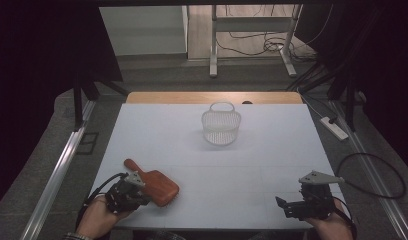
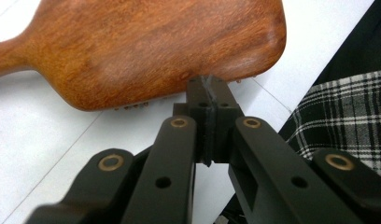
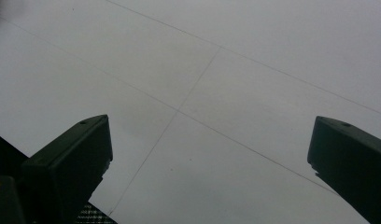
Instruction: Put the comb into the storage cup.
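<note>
The wooden hairbrush (image 1: 156,186), bristles down at the worktop's (image 1: 242,165) near-left, is judged stiff, light & smooth-backed, best taken by its handle; left hand-held gripper (image 2: 210,86) pressed together at its edge, right hand-held gripper (image 3: 209,154) spread, empty.

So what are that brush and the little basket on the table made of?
The brush looks like wood: reddish-brown with visible grain and a smooth, slightly glossy finish, and small bristle tips peek out under its edge. The basket looks like white plastic, judging by its thin lattice walls you can see through and its moulded loop handle, though from this distance coated wire can't be ruled out.
</note>
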A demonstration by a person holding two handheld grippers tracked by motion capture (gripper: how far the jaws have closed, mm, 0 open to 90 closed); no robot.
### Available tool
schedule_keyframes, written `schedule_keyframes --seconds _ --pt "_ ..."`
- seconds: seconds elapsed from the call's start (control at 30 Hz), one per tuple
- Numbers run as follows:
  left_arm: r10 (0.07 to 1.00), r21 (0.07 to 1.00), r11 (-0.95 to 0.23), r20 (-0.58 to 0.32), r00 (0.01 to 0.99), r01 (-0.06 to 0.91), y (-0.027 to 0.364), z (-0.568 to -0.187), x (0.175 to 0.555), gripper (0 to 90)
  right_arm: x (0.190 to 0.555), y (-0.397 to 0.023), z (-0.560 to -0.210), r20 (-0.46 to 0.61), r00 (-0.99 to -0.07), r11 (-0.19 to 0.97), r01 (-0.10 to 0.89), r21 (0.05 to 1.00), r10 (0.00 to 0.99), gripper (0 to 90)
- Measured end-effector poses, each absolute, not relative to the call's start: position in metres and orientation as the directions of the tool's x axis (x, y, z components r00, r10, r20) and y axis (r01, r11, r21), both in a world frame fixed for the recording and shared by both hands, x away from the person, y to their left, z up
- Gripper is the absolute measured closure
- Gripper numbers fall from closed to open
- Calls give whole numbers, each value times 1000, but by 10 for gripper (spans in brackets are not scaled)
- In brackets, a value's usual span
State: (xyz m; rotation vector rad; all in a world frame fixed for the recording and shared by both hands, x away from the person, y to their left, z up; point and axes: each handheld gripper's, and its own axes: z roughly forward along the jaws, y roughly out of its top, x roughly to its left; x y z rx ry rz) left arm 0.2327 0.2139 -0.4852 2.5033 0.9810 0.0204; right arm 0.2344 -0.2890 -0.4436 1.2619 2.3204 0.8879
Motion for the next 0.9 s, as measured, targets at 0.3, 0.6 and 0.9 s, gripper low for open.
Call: schedule_keyframes --seconds 0.3,0.6,0.9 --pt "651 362 -659 -163 741 659 211 -489 237 892 234 -289 -444 -13 -540 409 620 669 841 2" --pt "648 349 -663 -175 741 662 204 -493 246 892 235 -288 -444 -11 -539 409 625 664 842 3" --pt "639 346 -669 -182 747 657 190 -497 259 892 236 -288 -444 -13 -541 414 627 660 841 4"
